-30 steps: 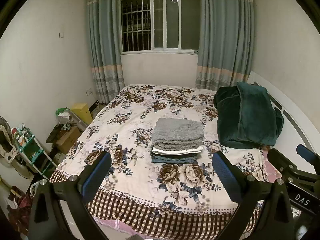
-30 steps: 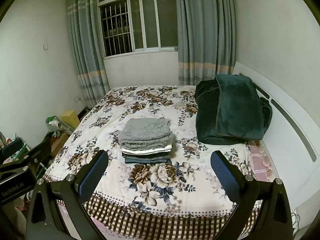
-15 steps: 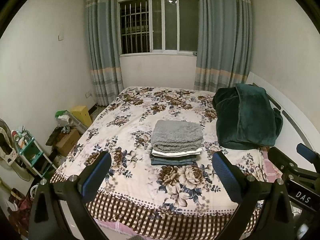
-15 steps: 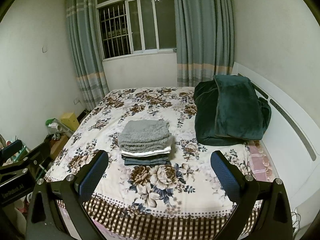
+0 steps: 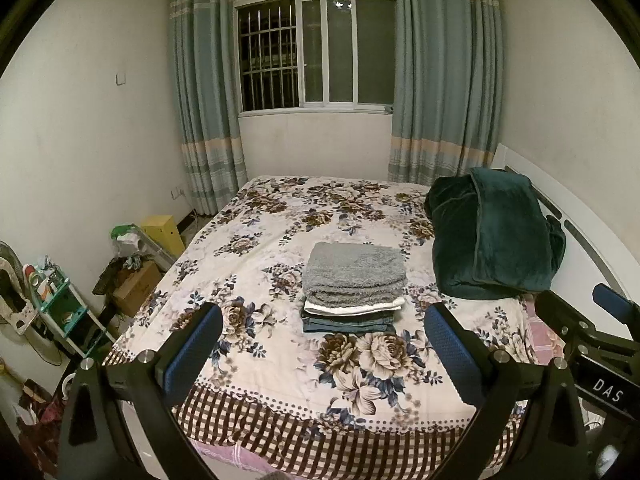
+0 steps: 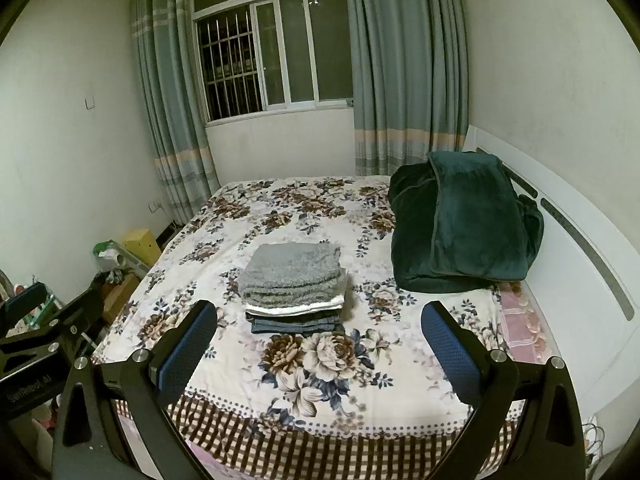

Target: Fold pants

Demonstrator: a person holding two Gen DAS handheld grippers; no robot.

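A stack of folded clothes [image 5: 352, 286] lies in the middle of the floral bed [image 5: 280, 216]: fuzzy grey pants on top, a white piece under them, blue jeans at the bottom. It also shows in the right wrist view [image 6: 294, 282]. My left gripper [image 5: 322, 354] is open and empty, held off the bed's near edge, apart from the stack. My right gripper [image 6: 318, 350] is open and empty, likewise back from the bed. The right gripper's body shows at the left view's right edge [image 5: 592, 340].
A dark green blanket [image 5: 494, 236] is heaped at the bed's right against the white headboard [image 6: 580, 248]. Boxes, a small shelf [image 5: 60, 308] and clutter stand on the floor left of the bed. A curtained window [image 5: 316, 48] is behind.
Both grippers have drawn slightly back and up from the bed; the stack sits a little farther off. Both stay open and empty.
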